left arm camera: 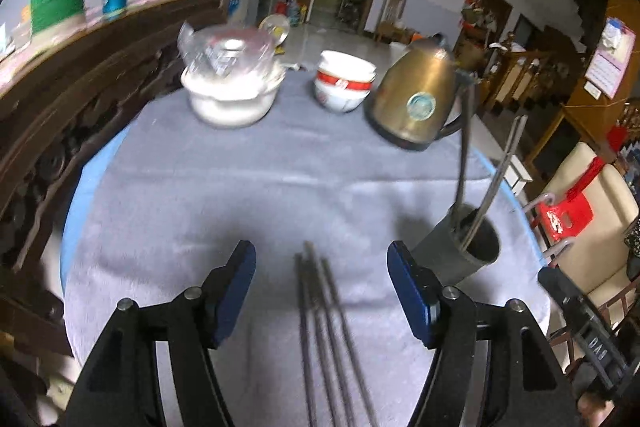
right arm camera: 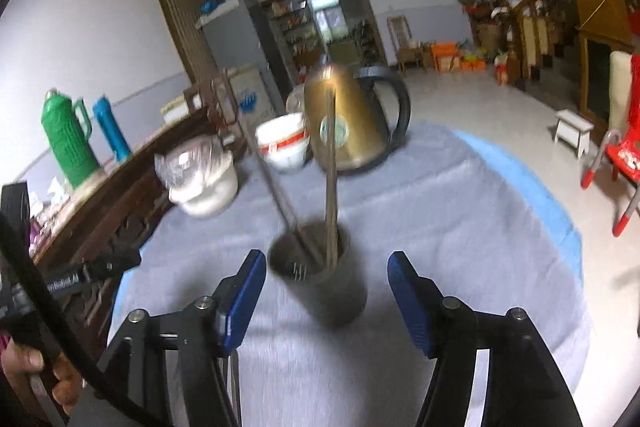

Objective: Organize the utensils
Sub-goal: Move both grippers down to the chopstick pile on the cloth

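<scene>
grey cloth (left arm camera: 240, 187) held loose chopsticks (left arm camera: 324, 327) btwn left gripper's (left arm camera: 321, 281) spread jaws; right gripper (right arm camera: 327, 287) gaped empty near holder cup (right arm camera: 320, 279), prob metal.

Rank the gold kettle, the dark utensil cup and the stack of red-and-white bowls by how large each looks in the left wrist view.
1. Gold kettle, clearly largest.
2. Dark utensil cup and stack of red-and-white bowls: look alike; the cup is nearer the camera, so unranked.

left tool (left arm camera: 321, 291) jaws apart and empty, right tool (right arm camera: 327, 297) likewise, both angled downward
</scene>
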